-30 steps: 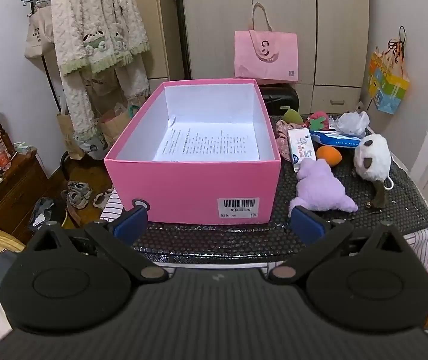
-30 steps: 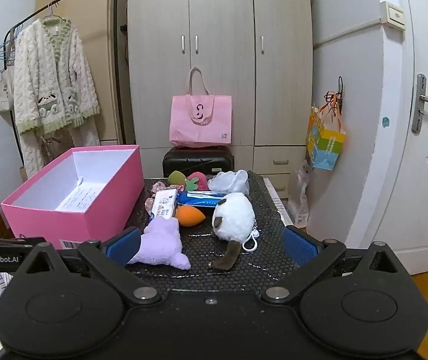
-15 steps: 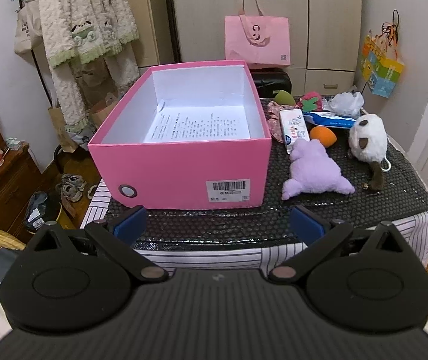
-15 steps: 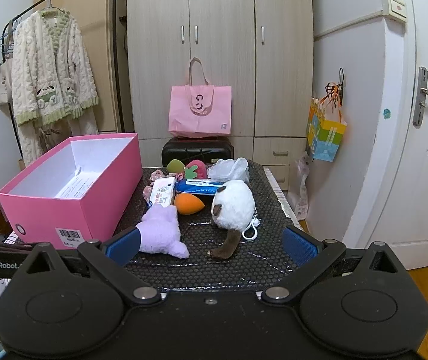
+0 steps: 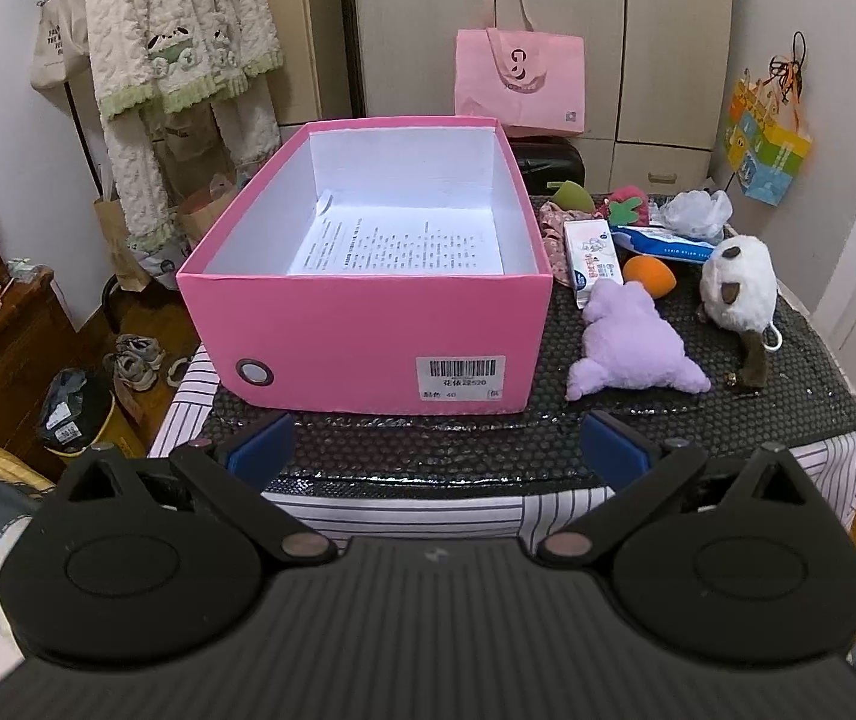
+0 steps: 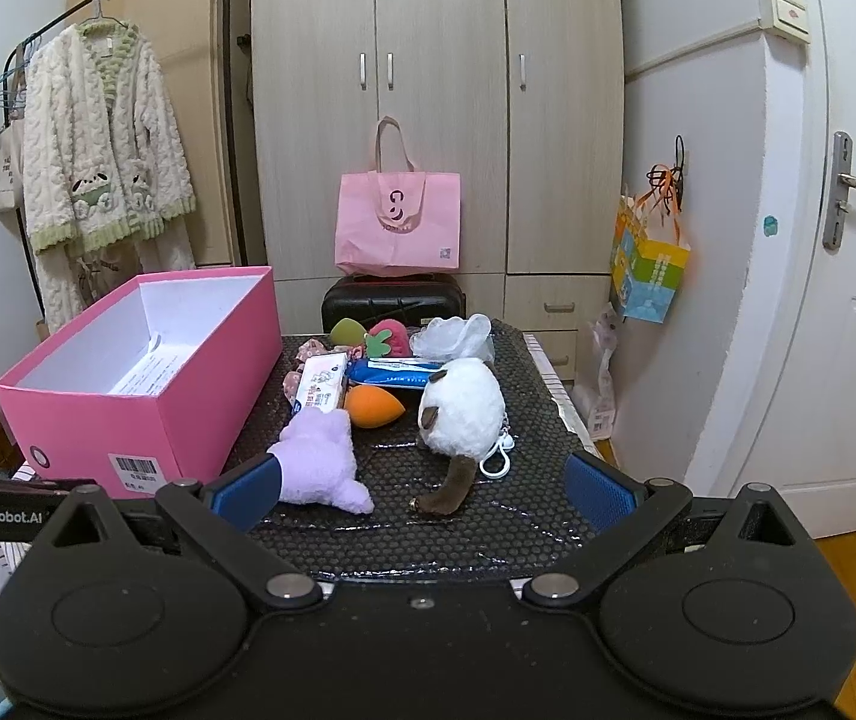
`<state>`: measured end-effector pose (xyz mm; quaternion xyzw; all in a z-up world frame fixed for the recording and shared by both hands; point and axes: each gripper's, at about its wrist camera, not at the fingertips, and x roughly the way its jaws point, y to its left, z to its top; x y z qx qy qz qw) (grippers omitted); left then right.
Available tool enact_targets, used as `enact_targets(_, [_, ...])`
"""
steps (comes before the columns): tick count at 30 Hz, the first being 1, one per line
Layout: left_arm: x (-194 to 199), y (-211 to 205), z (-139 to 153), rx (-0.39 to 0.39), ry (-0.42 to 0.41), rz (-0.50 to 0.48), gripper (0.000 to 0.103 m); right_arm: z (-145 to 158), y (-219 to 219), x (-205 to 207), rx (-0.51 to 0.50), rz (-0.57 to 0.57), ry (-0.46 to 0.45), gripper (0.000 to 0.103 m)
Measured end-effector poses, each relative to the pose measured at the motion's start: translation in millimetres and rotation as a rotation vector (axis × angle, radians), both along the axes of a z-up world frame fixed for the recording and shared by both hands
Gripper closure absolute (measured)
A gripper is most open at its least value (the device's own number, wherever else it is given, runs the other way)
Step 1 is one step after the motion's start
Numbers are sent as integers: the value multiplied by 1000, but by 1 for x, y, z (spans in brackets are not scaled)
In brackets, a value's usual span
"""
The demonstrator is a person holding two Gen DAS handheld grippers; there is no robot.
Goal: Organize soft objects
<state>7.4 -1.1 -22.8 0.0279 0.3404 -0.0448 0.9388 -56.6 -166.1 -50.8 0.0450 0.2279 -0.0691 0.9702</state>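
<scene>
An open pink box (image 5: pixel 362 336) (image 6: pixel 140 414) holding a printed sheet stands on the left of a black bubble-wrap mat (image 5: pixel 428 450). To its right lie a purple plush (image 5: pixel 632 348) (image 6: pixel 320 456), a white plush with a brown tail (image 5: pixel 737 294) (image 6: pixel 464 414), an orange sponge (image 5: pixel 650 276) (image 6: pixel 371 408), a tissue pack (image 5: pixel 590 255), a blue wipes pack (image 5: pixel 662 243), and a strawberry sponge (image 6: pixel 389 339). My left gripper (image 5: pixel 434 450) is open and empty, in front of the box. My right gripper (image 6: pixel 422 489) is open and empty, in front of the plush toys.
A pink tote bag (image 6: pixel 398 222) sits on a black case (image 6: pixel 392 303) behind the table, before a wardrobe. A clothes rack with a cream cardigan (image 6: pixel 104 138) stands at left. A door (image 6: pixel 848 300) is at right. The floor at left holds shoes (image 5: pixel 137 354).
Both grippers have pulled back and risen slightly, so the table and box sit lower and farther in view. Both stay open and empty.
</scene>
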Motion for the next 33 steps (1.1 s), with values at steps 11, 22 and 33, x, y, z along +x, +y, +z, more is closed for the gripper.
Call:
enact_targets(11, [-1,-2,-1,-25,-22,-23,0,-3,2,-2,-8,10,-2,1])
enact_targets(22, [-10,-4,-1,-45,-93,-21,0,-3,2,-3,-10,11,-7,1])
enact_targets(33, [-11,-7,-5,-14,-85,-33,0,-8,-2,0,-7,8,5,1])
